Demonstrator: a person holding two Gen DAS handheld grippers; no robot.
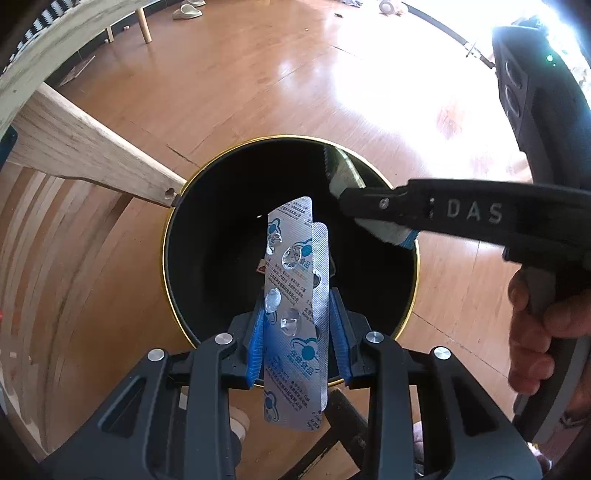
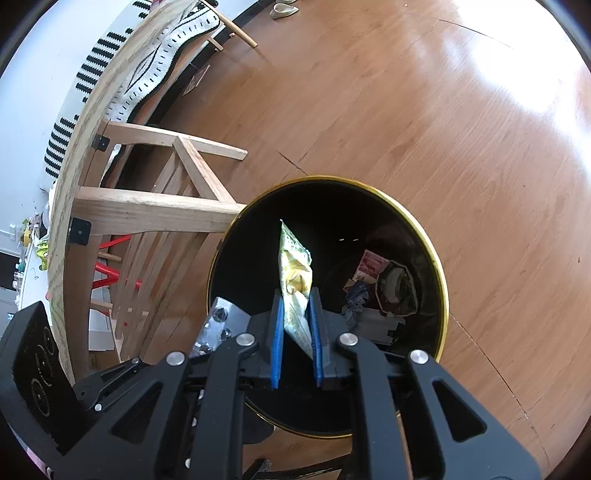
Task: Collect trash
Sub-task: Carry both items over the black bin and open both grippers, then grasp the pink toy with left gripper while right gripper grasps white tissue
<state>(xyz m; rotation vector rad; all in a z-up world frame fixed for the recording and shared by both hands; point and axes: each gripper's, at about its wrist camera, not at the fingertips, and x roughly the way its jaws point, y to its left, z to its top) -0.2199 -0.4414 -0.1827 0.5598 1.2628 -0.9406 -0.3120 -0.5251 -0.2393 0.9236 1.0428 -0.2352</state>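
Item one, nearest you: your left gripper [image 1: 297,332], blue pads [image 1: 256,343] drawn close on two silver blister packs [image 1: 295,314], overlapped and standing roughly upright between them; several of their clear bubbles look crushed. The strips hang over the near part of the open bin's mouth. Item two: your right gripper [image 2: 297,332], blue pads [image 2: 277,339] pinched on a yellow-green snack wrapper [image 2: 295,280] that stands up from the pads over the bin's opening; in the left view the same gripper [image 1: 347,184] reaches in from the right above the far rim, your right hand [image 1: 543,321] on its handle. Item three: the bin [image 1: 415,258], black, round, gold-rimmed, standing on the floor directly below both grippers. In the right view its bottom [image 2: 432,258] holds a red-and-white paper scrap [image 2: 371,264], a crumpled bluish piece [image 2: 356,293] and a dark wad [image 2: 397,286], lying close together on the right side. Item four, left of the bin: a pale wooden table frame [image 2: 155,206], one beam end touching or just beside the rim; you cannot tell which. Item five, all around: a glossy wooden floor [image 2: 406,110]. Item six, far: a pair of pale slippers [image 1: 188,11] on the floor beyond a table leg.
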